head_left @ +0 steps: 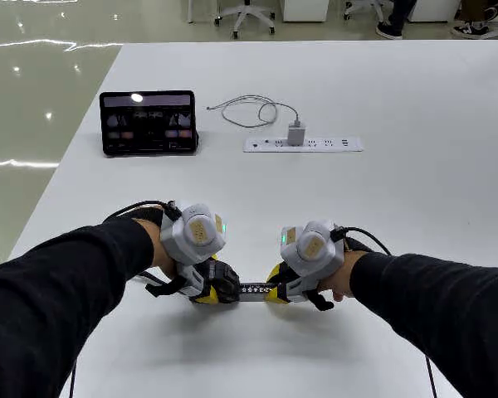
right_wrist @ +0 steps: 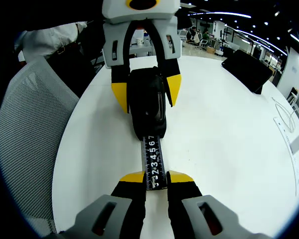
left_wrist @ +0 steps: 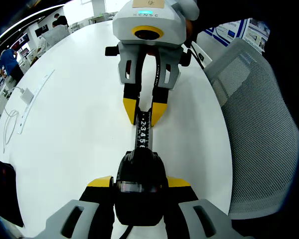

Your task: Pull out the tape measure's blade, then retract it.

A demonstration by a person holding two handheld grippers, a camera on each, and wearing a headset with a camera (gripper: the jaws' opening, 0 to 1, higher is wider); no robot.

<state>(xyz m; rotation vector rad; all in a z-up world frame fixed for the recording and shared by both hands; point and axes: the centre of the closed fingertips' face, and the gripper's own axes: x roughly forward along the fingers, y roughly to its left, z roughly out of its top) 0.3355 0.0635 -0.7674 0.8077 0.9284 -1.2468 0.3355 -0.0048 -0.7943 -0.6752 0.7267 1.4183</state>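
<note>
The left tongs (left_wrist: 139,182) are clamping the black tape measure case (left_wrist: 139,194) across its flanks, with a yellow tip bearing on each side. The case is sitting low at the near edge of the white table (head_left: 398,124), right in front of the person, and it is looking as if it is resting on the surface. That hold is making sense, because the case is acting as the anchor, pinned in place so that only the other end has to travel.

The right tongs (right_wrist: 156,179) are pinched shut on the blade (right_wrist: 151,159) close to its tip, and the printed low numbers are running from the case mouth to the pads. The two sets of tongs are facing each other nose to nose, lining up along the blade. I am reading that as deliberate, since a straight pull is sparing the blade from twisting or kinking.

Only a short stretch of blade is showing between them, so the blade is sitting near the short end of its travel. Whether it is going out or coming home, I cannot tell.

The tablet (head_left: 148,122) and the power strip (head_left: 303,144) are lying well apart at the far side, out of the blade's line. The worry here is the thin blade slipping from the right pads and snapping back
</note>
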